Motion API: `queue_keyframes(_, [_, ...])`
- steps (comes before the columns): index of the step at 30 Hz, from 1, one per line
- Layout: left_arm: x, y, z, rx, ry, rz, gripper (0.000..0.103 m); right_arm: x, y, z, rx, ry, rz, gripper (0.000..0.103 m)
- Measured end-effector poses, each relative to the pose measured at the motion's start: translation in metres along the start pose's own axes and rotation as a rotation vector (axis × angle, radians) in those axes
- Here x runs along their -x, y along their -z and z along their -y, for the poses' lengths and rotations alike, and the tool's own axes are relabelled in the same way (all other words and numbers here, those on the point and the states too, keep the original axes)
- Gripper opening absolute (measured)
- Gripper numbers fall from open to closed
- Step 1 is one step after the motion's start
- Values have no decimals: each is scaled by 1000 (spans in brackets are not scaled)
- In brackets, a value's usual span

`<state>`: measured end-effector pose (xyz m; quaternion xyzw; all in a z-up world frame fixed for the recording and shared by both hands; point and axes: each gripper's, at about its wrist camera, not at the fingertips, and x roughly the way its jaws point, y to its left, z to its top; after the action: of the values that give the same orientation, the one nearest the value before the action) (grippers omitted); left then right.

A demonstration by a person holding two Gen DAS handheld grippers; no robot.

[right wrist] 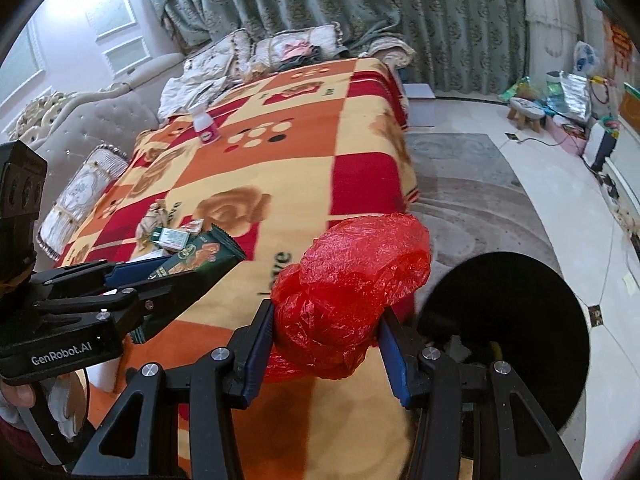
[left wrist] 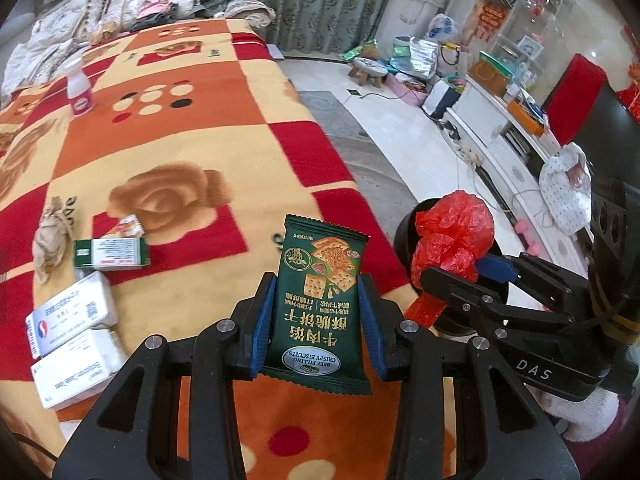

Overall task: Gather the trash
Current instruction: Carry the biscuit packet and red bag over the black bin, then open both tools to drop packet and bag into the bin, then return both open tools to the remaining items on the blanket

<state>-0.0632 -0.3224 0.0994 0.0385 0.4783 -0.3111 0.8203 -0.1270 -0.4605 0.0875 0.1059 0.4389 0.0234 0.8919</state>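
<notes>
left gripper (left wrist: 318, 320): clamped on a dark green foil biscuit packet (left wrist: 320, 300), blue pads pressed to its two long edges; packet's long axis runs straight out along the fingers, over the blanket edge.
right gripper (right wrist: 326, 334): closed around a crumpled red plastic bag (right wrist: 348, 284), the bag bulging up and out between the pads.
landmark: round black bin (right wrist: 520, 320) on the floor, just off the near corner of the red, orange and cream patterned blanket (left wrist: 192, 148).
key relation: bin lies right of both grippers; red bag sits just beside the bin's rim, biscuit packet is farther from it, on the blanket side. Right hand is nearer.
judged next move: both loads look ready to be dropped into the bin; right likely first, left has to cross toward the bin.
risk: bag is loose, may snag on a pad at release.
still on blanket, far side from bin: green-and-white small carton (left wrist: 110, 254), two white medicine boxes (left wrist: 72, 336), brown crumpled paper wad (left wrist: 50, 240).
farthest from bin: white-and-pink small plastic bottle (left wrist: 80, 88), upright, near the pillows.
person: fingers (right wrist: 18, 394) on the left gripper's handle, seen in the right wrist view.
</notes>
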Motion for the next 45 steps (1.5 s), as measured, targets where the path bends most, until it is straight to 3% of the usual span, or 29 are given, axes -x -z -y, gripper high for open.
queue_keyframes(21, [-57,-17,73,-69,139,-75,38,18,23,101,-152,147,-15,49])
queue_keyframes(27, [-70,-22,89,-69,230,-78,38,15,27,125,-181,189,-37,51])
queue_keyframes(29, [-72,-24,89,-57,262,-74,39,13,28,131,-189,206,-47,53])
queue_keyframes(32, [-76,-26,91,-51,287,-78,43,13,31,138,-198,230,-48,71])
queue_keyframes(34, [-77,-26,91,-53,285,-79,47,15,31,141,-202,233,-43,74])
queue_keyframes(45, [-66,-22,77,-42,193,-73,48,5,35,134,-205,205,-66,74])
